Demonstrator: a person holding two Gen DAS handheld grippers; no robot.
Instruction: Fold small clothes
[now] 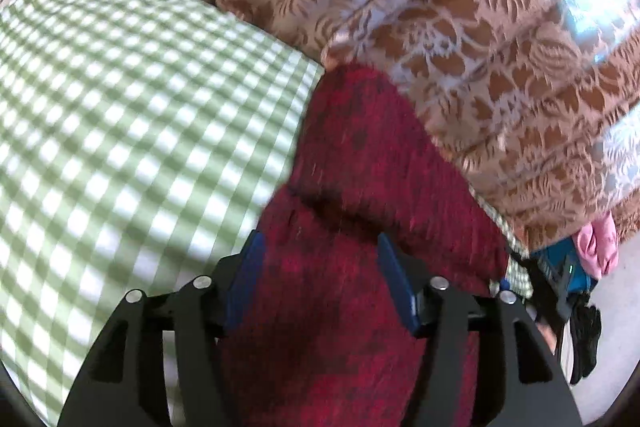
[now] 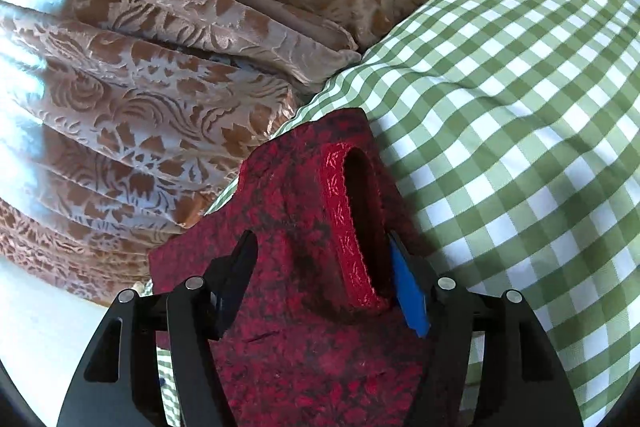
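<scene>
A small dark red mottled garment (image 1: 360,163) lies on a green-and-white checked cloth (image 1: 132,115). My left gripper (image 1: 320,247) hovers over it with its blue-padded fingers spread wide, the red fabric between and below them. In the right wrist view the same red garment (image 2: 296,211) shows a trimmed opening (image 2: 340,219) with a red patterned band. My right gripper (image 2: 320,247) is open over it, one blue pad (image 2: 406,291) next to the opening. I cannot tell whether the pads touch the fabric.
Brown-and-cream floral cushions (image 1: 460,27) rise behind the garment, also in the right wrist view (image 2: 160,75). The checked cloth (image 2: 520,107) spreads to the right there. A pink item (image 1: 598,243) and a blue object (image 1: 560,259) sit at the far right.
</scene>
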